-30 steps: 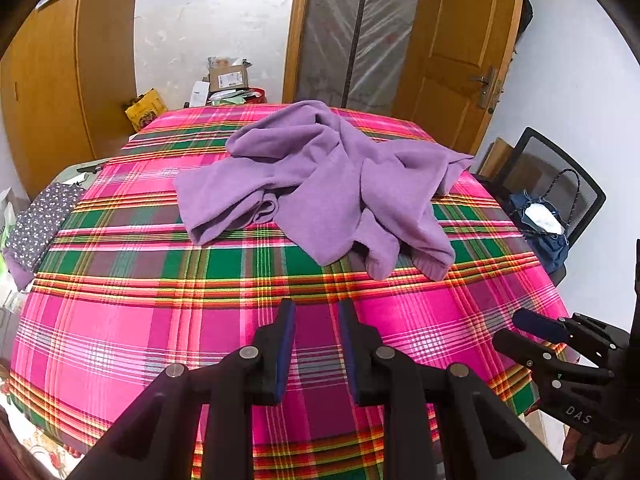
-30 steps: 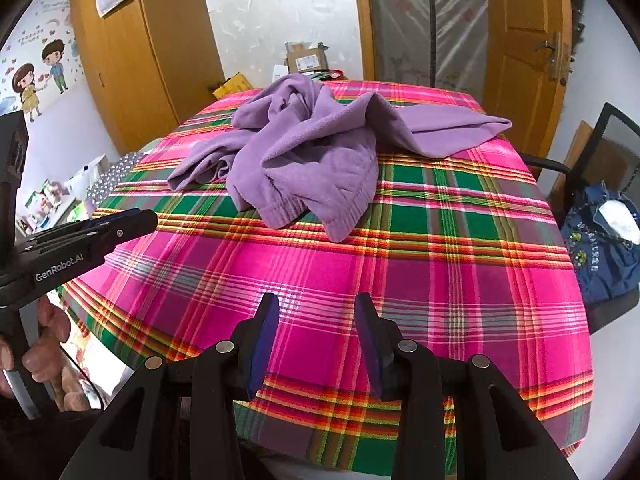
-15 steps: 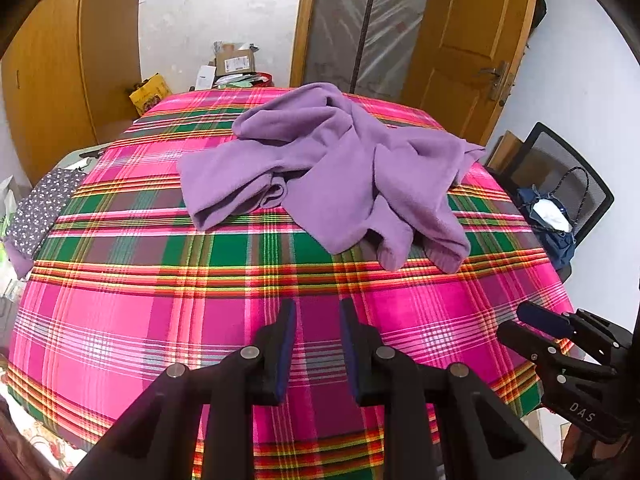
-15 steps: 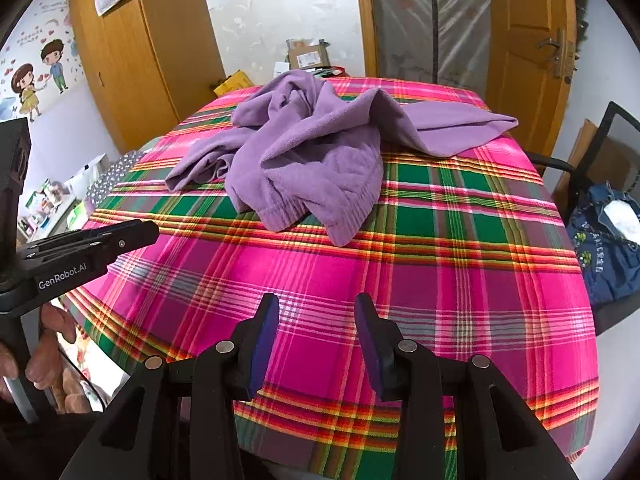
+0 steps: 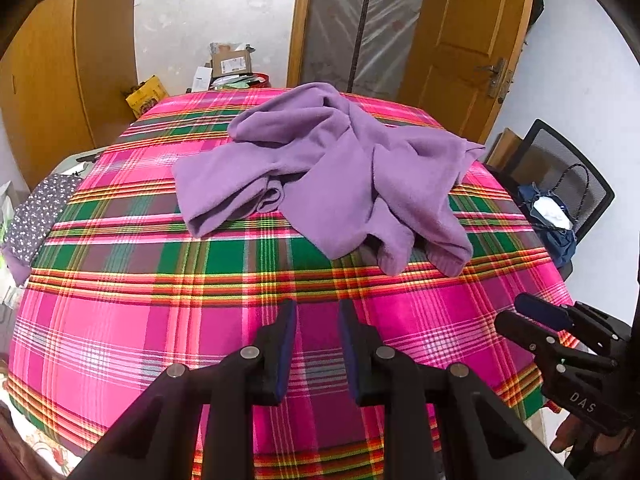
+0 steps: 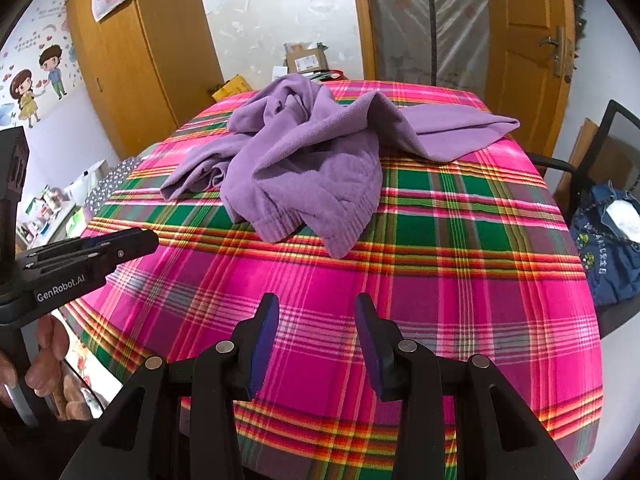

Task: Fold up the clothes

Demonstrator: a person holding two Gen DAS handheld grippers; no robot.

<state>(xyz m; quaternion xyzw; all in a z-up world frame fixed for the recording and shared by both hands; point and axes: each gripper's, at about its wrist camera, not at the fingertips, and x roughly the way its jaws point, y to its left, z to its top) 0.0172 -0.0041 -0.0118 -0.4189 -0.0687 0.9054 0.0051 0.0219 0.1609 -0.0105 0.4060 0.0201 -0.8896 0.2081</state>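
Garment (image 5: 332, 176): purple fleece, crumpled mid-table (image 5: 120, 320), well beyond both tools | Handling: soft, light, limp; likely best pinched at a ribbed cuff (image 6: 340, 236) or hem | Left gripper (image 5: 318, 316): jaws apart, empty | Right gripper (image 6: 316, 312): jaws apart, empty

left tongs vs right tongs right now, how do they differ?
Gap: the left tongs stand with jaws closer together; the right tongs gape visibly wider.
Place: the left tongs hover over the plaid cloth towards its left side, the right tongs nearer its right edge.
Shared: both are open and empty, pointing down at the crumpled purple garment without touching it.
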